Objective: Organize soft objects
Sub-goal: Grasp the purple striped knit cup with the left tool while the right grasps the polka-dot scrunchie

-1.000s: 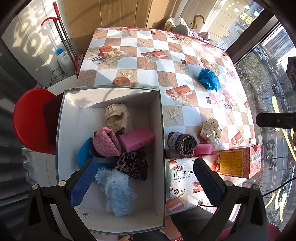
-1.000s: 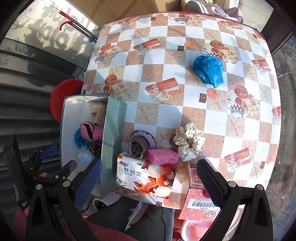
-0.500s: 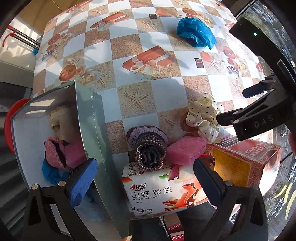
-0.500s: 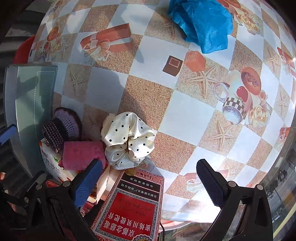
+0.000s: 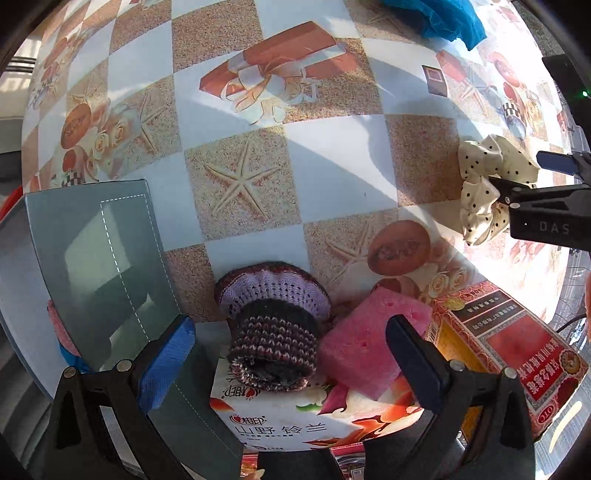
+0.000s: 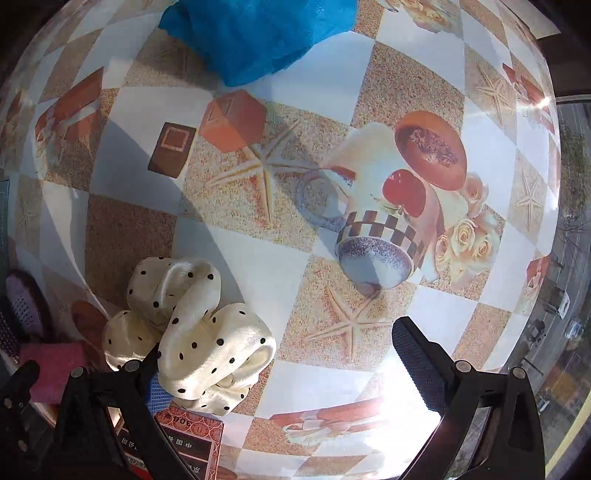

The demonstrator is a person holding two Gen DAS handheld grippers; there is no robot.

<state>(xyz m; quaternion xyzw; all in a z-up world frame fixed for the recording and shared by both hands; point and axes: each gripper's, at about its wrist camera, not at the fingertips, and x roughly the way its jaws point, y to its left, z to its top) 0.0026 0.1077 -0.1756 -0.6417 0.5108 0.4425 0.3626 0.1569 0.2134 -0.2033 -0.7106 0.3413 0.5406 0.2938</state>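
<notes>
A purple and dark knitted hat (image 5: 273,325) lies on a tissue pack (image 5: 295,424), between the spread fingers of my open left gripper (image 5: 291,362), untouched by the pads. A pink sponge (image 5: 369,343) leans beside it. The cream polka-dot scrunchie (image 6: 192,325) rests on the table against the left finger of my open right gripper (image 6: 288,376), partly hiding its blue pad. In the left wrist view the scrunchie (image 5: 480,192) and the right gripper (image 5: 524,173) show at the right edge. A blue cloth (image 6: 258,33) lies farther back.
The grey-walled storage box (image 5: 92,266) stands to the left of the hat, with soft items barely showing behind its wall. A red printed carton (image 5: 517,354) sits by the sponge at the table's near edge. The checked tablecloth (image 6: 369,92) stretches beyond.
Both grippers have dropped closer to the table. The left one swung from above the box over to the knitted hat. The right one closed in on the scrunchie.
</notes>
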